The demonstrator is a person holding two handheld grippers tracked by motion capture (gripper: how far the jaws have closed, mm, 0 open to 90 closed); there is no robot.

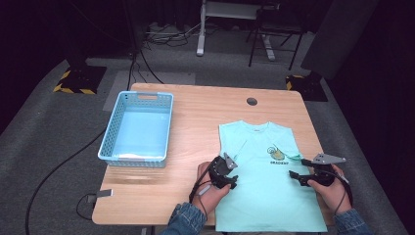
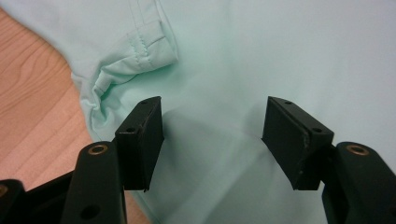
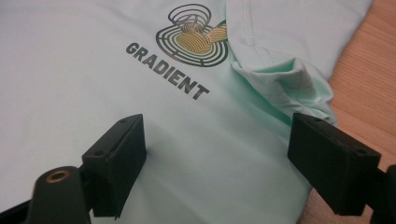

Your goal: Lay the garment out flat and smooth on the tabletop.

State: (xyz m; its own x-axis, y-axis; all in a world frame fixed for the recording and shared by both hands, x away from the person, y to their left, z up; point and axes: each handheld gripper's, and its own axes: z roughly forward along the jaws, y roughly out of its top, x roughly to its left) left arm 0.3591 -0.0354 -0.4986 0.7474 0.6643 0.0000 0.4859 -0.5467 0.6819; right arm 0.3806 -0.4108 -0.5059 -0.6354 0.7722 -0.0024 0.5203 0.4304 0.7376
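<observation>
On the wooden table (image 1: 195, 117) the mint t-shirt (image 1: 266, 196) lies flat with both sleeves folded in, the blue basket (image 1: 138, 125) empty; left gripper (image 1: 229, 183) and right gripper (image 1: 294, 176) hover spread, gripping nothing, body folds and binning remaining.

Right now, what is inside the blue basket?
Nothing that can be seen: the blue basket shows its bare pale floor. The near wall hides a thin strip of floor just behind it.

- The shirt (image 1: 266, 176) lies flat on the table (image 1: 195, 112), at its right near side.
- The basket (image 1: 138, 128) stands left of the shirt, well apart.
</observation>
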